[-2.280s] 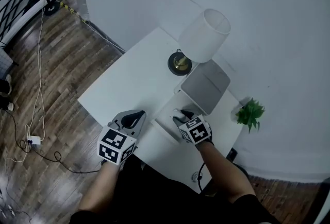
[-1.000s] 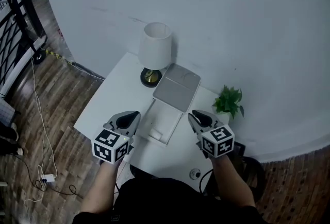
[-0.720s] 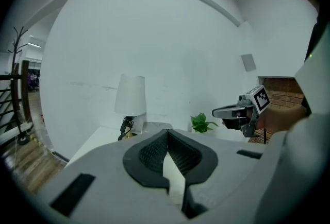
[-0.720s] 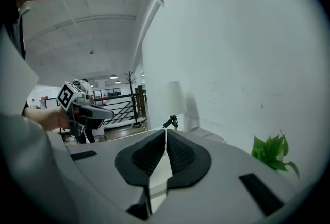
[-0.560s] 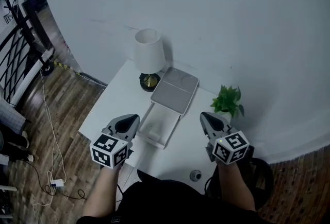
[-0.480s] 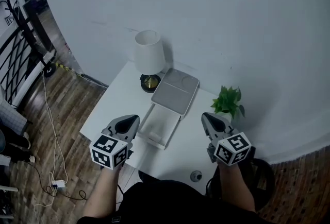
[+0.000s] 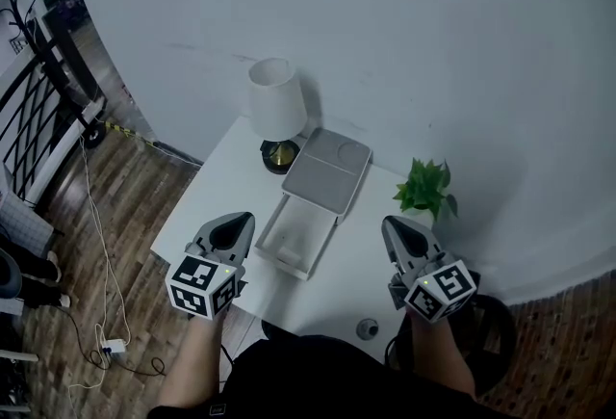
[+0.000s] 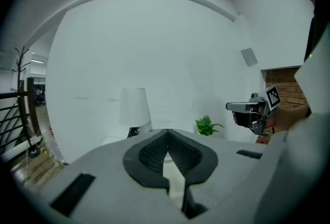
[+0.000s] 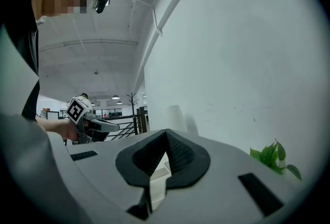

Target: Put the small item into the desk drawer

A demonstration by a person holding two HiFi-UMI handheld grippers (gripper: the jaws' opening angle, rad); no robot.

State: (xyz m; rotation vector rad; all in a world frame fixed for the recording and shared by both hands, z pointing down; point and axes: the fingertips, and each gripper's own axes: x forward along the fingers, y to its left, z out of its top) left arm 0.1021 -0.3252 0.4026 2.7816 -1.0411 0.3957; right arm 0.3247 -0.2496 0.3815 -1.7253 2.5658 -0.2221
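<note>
A white desk (image 7: 217,191) holds a grey drawer unit (image 7: 328,172) whose white drawer (image 7: 296,236) stands pulled out toward me. I cannot make out any small item inside it. My left gripper (image 7: 238,219) hovers at the drawer's left, shut and empty; its pads (image 8: 166,133) meet at the tips. My right gripper (image 7: 393,224) hovers to the drawer's right, below the plant, also shut with nothing between its pads (image 9: 166,136). Each gripper shows in the other's view: the right gripper (image 8: 252,112) and the left gripper (image 9: 87,122).
A white-shaded lamp (image 7: 272,102) stands at the desk's back left, and a small green plant (image 7: 426,188) at its right. A small round grey object (image 7: 365,327) sits below the desk's front edge. Cables (image 7: 91,244) trail over the wooden floor at left, near a black railing (image 7: 34,118).
My right gripper has drawn back from the drawer to the right, and its jaws have shut. The head view has pulled back. The left gripper has barely moved.
</note>
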